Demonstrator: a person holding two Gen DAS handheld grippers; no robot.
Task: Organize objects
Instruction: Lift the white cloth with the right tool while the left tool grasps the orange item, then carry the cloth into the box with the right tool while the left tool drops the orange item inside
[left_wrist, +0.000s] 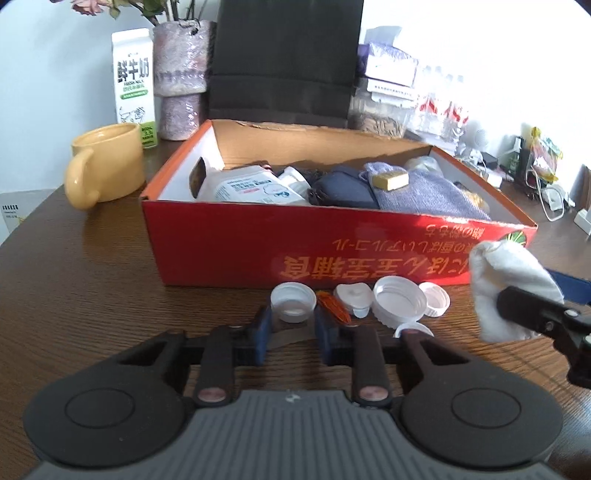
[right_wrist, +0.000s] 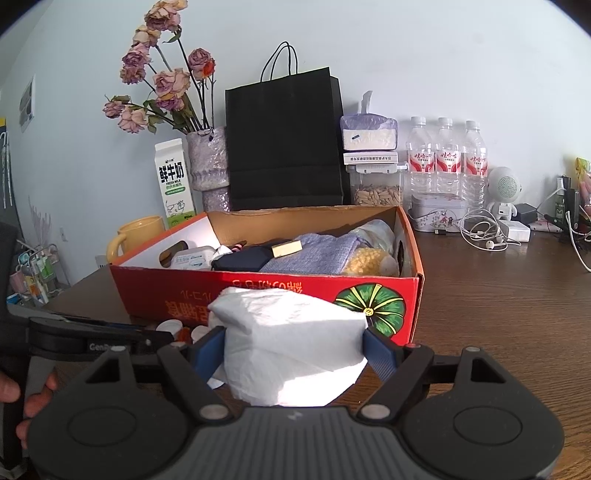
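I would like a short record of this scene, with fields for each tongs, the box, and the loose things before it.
right tongs: shut on white paper wad, held above the table in front of the box
left tongs: open, holding nothing, low over the table
red box: open, already holds cloths and packets
white caps: loose on the table before the box
yellow mug: left of the box

back edge of the tabletop (right_wrist: 498, 295): milk carton (right_wrist: 173, 181), dried roses in a vase (right_wrist: 207, 162), black paper bag (right_wrist: 284, 140), three water bottles (right_wrist: 447, 158), tangled earphones (right_wrist: 484, 232)
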